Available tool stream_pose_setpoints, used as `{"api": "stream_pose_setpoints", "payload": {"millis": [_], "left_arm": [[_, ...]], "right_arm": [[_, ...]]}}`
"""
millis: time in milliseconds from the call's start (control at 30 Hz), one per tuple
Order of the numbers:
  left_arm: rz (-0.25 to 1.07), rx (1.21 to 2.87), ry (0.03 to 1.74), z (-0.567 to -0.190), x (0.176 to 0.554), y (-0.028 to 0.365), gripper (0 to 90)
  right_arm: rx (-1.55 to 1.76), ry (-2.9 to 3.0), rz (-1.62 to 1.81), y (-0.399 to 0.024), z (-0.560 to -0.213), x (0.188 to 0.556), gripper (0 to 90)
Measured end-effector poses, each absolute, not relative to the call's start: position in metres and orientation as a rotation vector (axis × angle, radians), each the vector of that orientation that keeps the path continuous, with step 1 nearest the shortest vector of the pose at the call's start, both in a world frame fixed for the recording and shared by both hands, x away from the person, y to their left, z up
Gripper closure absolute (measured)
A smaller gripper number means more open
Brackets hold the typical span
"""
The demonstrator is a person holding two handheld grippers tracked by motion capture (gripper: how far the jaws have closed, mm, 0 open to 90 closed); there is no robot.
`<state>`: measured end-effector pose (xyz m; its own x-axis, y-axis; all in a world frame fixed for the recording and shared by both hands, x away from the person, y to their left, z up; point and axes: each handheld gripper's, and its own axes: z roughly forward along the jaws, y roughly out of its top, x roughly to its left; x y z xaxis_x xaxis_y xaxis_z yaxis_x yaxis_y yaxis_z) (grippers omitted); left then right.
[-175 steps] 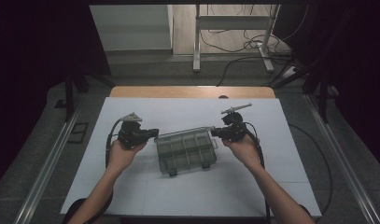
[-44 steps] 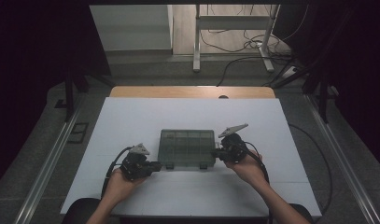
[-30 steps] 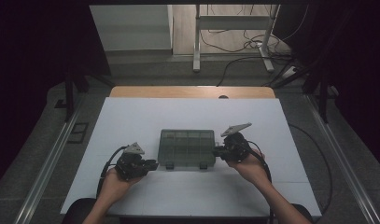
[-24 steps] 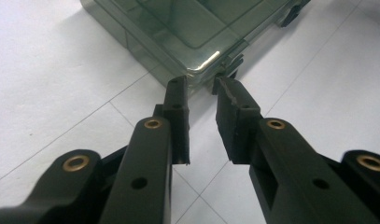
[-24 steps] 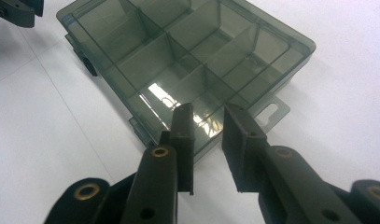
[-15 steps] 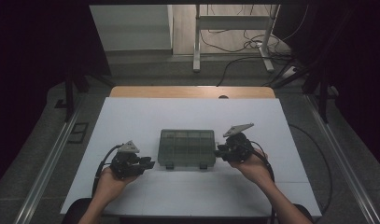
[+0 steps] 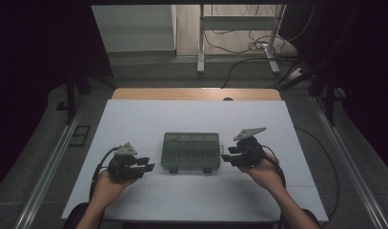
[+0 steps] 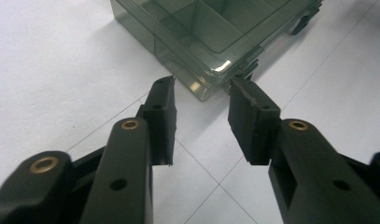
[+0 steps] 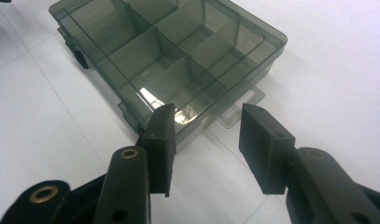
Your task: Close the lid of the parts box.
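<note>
A smoky see-through compartment box (image 7: 190, 150) lies flat and closed in the middle of the white table (image 7: 191, 119). My left gripper (image 7: 149, 164) rests to its left, clear of it, pointing at its near left corner. In the left gripper view the box (image 8: 211, 32) sits just past the left gripper (image 8: 201, 91). My right gripper (image 7: 225, 156) is at the box's right side. In the right gripper view the box (image 9: 169, 51) and its hang tab lie just beyond the right gripper (image 9: 206, 116). Both pairs of jaws have just been opening, with nothing between them.
A wooden strip (image 7: 196, 94) runs along the table's far edge. Beyond it, a metal stand (image 7: 239, 28) and loose cables (image 7: 258, 45) sit on the floor. Metal rails (image 7: 48, 167) flank the table on both sides.
The box, earlier held tilted between both grippers farther back, now lies flat nearer the front. Both grippers have let go and opened; the left one drew back to the left.
</note>
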<state>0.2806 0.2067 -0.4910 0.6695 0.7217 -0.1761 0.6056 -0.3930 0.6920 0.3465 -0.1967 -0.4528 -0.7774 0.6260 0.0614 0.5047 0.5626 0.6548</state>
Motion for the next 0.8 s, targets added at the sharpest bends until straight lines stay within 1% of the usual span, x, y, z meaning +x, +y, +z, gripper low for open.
{"api": "stream_pose_setpoints", "payload": {"millis": [333,800], "left_arm": [[0.233,2.12,1.027,-0.487,0.276,0.214,54.5],[0.299,2.117,1.032,-0.483,0.271,0.227,45.0]], "right_arm": [[0.955,2.601,1.031,-0.202,-0.45,0.344,46.6],[0.933,2.593,1.036,-0.211,-0.449,0.34,30.8]]}}
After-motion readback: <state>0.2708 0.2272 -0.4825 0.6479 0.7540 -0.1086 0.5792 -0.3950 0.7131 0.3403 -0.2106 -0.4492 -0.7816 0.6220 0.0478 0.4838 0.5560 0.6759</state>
